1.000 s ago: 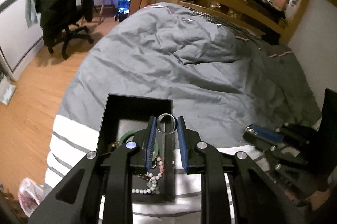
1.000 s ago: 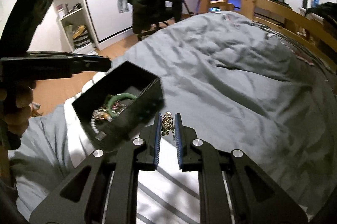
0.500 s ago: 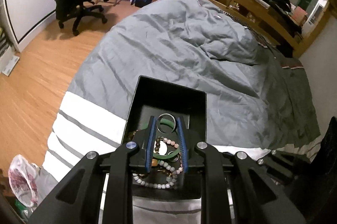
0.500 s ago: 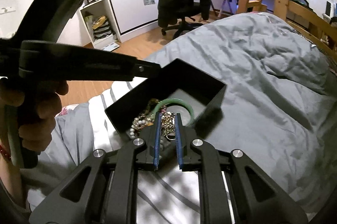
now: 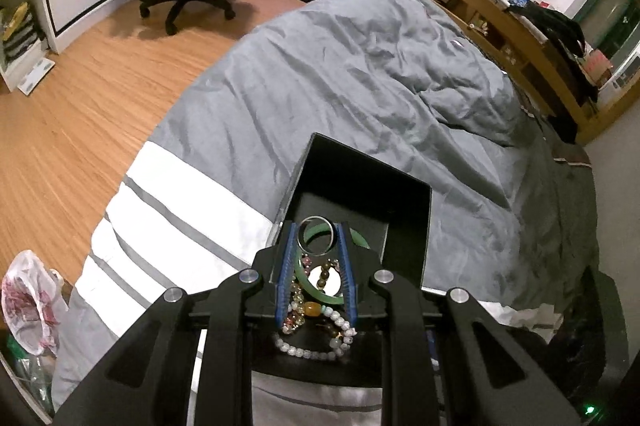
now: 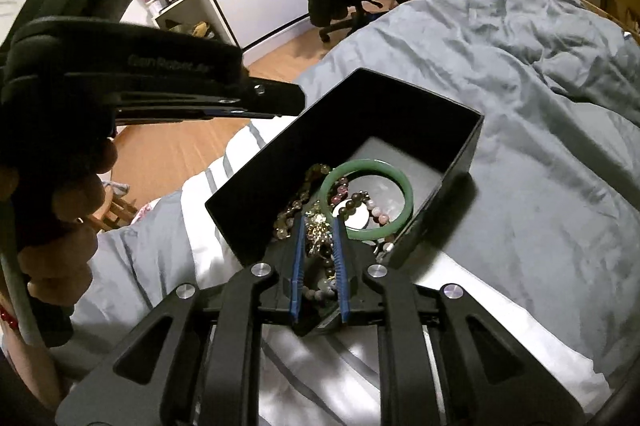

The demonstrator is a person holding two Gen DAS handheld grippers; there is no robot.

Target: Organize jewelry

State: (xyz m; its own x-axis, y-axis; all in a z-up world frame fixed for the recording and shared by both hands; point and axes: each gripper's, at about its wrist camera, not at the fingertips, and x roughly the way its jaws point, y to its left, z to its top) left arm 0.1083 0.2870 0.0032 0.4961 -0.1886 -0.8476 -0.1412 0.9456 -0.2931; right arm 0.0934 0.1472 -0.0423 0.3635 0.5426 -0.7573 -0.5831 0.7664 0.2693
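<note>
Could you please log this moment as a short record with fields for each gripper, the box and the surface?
left gripper: shut on silver ring, held above the box
right gripper: shut on gold trinket, over the box's near end
black box: open, no lid in view, resting on the bed
box contents: green bangle, white bead bracelet, other bead strands
surface: grey duvet with white stripes

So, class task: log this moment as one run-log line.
left claw: shut on silver ring | right claw: shut on gold trinket | both over black box
</note>
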